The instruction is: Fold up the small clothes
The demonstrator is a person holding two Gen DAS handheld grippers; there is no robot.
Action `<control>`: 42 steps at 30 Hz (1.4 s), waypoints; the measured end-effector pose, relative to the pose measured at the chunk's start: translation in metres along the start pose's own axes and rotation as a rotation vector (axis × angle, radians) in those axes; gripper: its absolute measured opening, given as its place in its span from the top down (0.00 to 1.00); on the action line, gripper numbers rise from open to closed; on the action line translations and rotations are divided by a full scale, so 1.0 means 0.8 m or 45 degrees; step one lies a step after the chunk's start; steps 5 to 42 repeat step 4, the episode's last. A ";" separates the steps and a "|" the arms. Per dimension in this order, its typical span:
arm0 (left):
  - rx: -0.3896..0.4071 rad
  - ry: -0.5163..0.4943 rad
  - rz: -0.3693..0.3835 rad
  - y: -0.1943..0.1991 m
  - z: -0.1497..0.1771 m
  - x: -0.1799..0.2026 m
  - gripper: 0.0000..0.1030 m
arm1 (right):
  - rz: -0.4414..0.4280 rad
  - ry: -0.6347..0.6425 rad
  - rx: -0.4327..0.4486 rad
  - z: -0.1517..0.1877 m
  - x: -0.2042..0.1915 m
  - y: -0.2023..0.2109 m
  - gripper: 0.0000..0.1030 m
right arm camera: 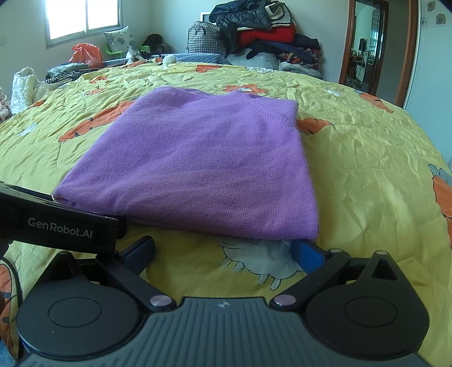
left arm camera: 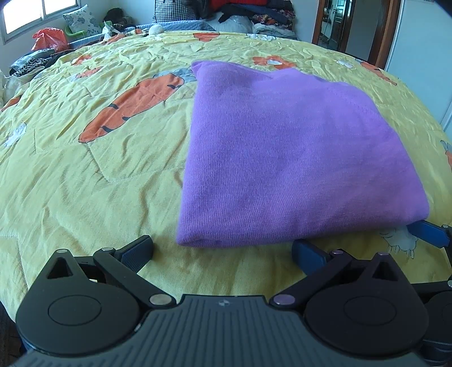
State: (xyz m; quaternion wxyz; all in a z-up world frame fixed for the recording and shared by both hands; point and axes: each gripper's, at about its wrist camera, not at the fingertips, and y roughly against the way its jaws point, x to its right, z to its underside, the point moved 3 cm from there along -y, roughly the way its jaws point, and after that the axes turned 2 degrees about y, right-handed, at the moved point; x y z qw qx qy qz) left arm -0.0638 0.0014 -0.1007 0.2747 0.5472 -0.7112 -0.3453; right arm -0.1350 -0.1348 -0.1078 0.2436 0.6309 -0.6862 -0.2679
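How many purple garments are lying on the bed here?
1: the folded purple sweater lies on the yellow bedspread, just ahead of both open grippers. The far clothes pile could hide others.

One purple sweater (right arm camera: 197, 158) lies folded on one yellow bed cover (right arm camera: 367, 158). It is the only piece of clothing on the cover.

Two grippers are near the sweater, both at its near edge: the left gripper (left arm camera: 223, 251) and the right gripper (right arm camera: 223, 248). Each one has two blue fingers, spread wide apart.

Past the far edge of the sweater there is one big pile of clothes (right arm camera: 265, 36), one checked bag (right arm camera: 206, 39), one flowered pillow (right arm camera: 118, 38), one orange plastic bag (right arm camera: 86, 53) and one window (right arm camera: 82, 18).
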 end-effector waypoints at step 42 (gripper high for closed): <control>-0.003 -0.003 -0.001 0.000 -0.001 0.000 0.00 | 0.000 0.002 0.001 0.000 0.000 0.000 0.00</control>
